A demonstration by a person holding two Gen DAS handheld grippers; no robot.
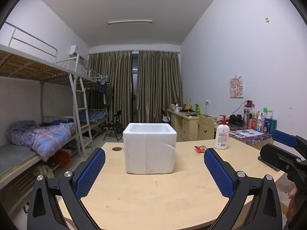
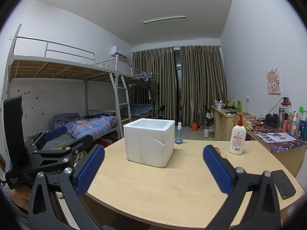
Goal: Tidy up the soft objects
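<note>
1. The round pale wooden table (image 1: 153, 197) carries everything I am working with; my landmark on it is the white square foam box (image 1: 149, 147), which stands upright with its top open, near the middle of the tabletop.
2. My left gripper (image 1: 154, 170), black with blue textured pads, hovers over the near edge of the table in front of the foam box, its jaws spread wide and holding nothing.
3. My right gripper (image 2: 153, 169) hangs to the right of the left one, also facing the box, jaws wide apart and empty.
4. A white pump bottle with a red top (image 2: 237, 140) stands upright to the right of the box, well apart from it.
5. A clear spray bottle (image 2: 178, 134) stands just behind the box's right corner.
6. A small red crinkled packet (image 1: 200, 149), the soft thing, lies on the table between the box and the pump bottle.
</note>
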